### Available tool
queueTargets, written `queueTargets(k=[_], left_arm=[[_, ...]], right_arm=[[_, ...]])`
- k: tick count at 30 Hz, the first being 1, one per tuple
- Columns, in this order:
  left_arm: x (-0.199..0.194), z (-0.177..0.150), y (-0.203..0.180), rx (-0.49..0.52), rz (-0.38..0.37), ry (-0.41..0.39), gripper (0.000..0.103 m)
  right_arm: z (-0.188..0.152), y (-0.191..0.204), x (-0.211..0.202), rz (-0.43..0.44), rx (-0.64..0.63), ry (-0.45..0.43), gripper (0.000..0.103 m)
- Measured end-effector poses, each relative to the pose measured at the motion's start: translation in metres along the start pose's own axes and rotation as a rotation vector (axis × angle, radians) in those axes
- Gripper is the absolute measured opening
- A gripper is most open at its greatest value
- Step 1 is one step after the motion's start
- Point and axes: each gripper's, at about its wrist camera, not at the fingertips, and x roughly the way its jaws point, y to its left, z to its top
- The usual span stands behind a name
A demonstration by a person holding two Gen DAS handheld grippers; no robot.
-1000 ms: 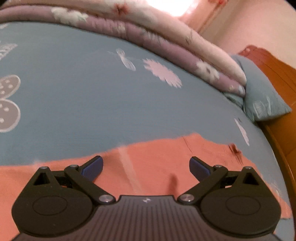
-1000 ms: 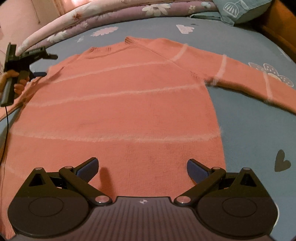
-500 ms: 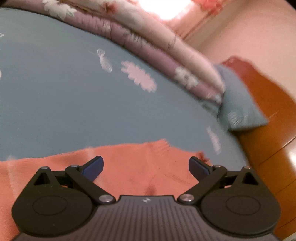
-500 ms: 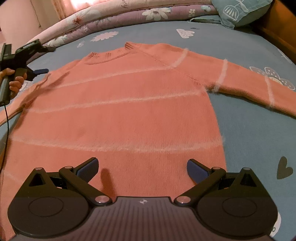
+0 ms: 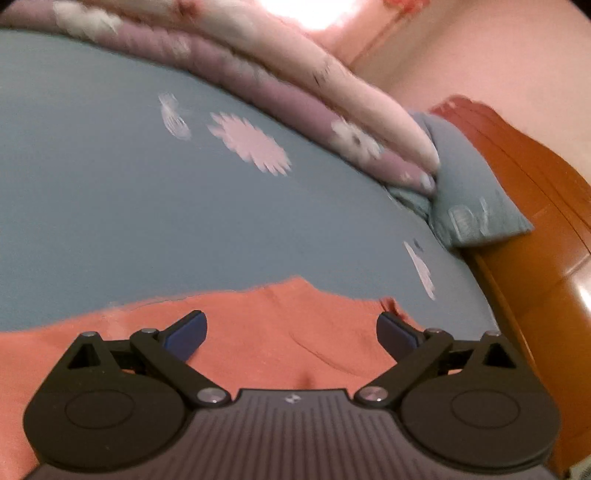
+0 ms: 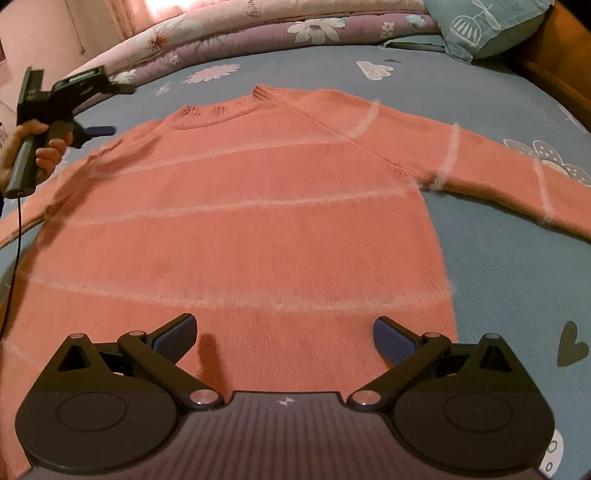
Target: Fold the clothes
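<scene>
A salmon-pink sweater [image 6: 251, 221] with thin white stripes lies flat and face up on the blue bedsheet [image 6: 498, 103], its neckline far from me and its right sleeve [image 6: 517, 177] stretched out to the right. My right gripper [image 6: 282, 336] is open just above the hem, nothing between its fingers. My left gripper [image 5: 291, 328] is open over the sweater's left shoulder [image 5: 280, 332], holding nothing. In the right wrist view the left gripper [image 6: 99, 130] hovers over the left shoulder, held by a hand [image 6: 44, 151].
A folded floral quilt [image 6: 295, 22] runs along the far side of the bed. A teal pillow [image 5: 476, 192] lies by the wooden headboard [image 5: 535, 280] at the right. A cable [image 6: 14, 251] hangs from the left gripper's handle.
The left gripper has slid along the left sleeve to the shoulder near the neckline, with its view swinging. The right gripper has edged back slightly. Both stayed open.
</scene>
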Motion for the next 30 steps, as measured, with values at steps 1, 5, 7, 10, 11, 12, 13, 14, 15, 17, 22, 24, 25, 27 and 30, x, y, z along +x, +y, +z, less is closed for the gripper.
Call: queueTargets(k=[1,5,7,10,11,12,13,14,15,17,22,24,25,27,30], left_arm=[[0.006,0.001,-0.001,-0.007,0.002,0.007,0.098],[0.01,0.007,-0.003,-0.017,0.052,-0.024,0.098],[0.013,0.01,-0.003,-0.022,0.077,-0.039,0.097],[0.016,0.014,-0.005,-0.03,0.115,-0.062,0.097],[0.017,0.015,-0.006,-0.029,0.1,-0.064,0.097],[0.018,0.015,-0.01,-0.024,0.064,-0.055,0.097],[0.021,0.014,-0.015,-0.017,0.037,-0.042,0.097],[0.025,0.013,-0.019,-0.003,0.019,-0.025,0.097],[0.033,0.012,-0.021,0.012,0.018,-0.005,0.097],[0.047,0.011,-0.017,0.01,0.039,0.029,0.097],[0.054,0.012,-0.008,0.006,0.083,-0.033,0.097],[0.047,0.018,-0.01,-0.015,0.111,-0.044,0.097],[0.04,0.02,-0.011,-0.019,0.114,-0.049,0.097],[0.018,0.024,-0.011,-0.012,0.098,-0.058,0.097],[-0.023,0.022,-0.005,0.03,0.13,-0.071,0.097]], right_arm=[[0.0,0.001,0.0,0.0,-0.003,0.0,0.103],[-0.001,0.002,0.001,-0.003,-0.022,0.003,0.103],[-0.002,0.004,0.001,-0.012,-0.045,0.007,0.103],[-0.004,0.009,0.003,-0.035,-0.098,0.012,0.103],[-0.005,0.011,0.004,-0.041,-0.109,0.011,0.103],[-0.005,0.012,0.004,-0.046,-0.115,0.008,0.103],[-0.006,0.012,0.005,-0.049,-0.118,0.005,0.103],[-0.006,0.012,0.006,-0.051,-0.118,0.004,0.103],[-0.006,0.012,0.006,-0.051,-0.119,0.005,0.103],[-0.006,0.012,0.006,-0.05,-0.122,0.005,0.103],[-0.007,0.011,0.005,-0.045,-0.136,0.0,0.103],[-0.006,0.011,0.006,-0.046,-0.137,0.001,0.103],[-0.006,0.012,0.006,-0.047,-0.138,0.002,0.103],[-0.006,0.012,0.006,-0.048,-0.14,0.002,0.103],[-0.006,0.013,0.007,-0.052,-0.14,0.002,0.103]])
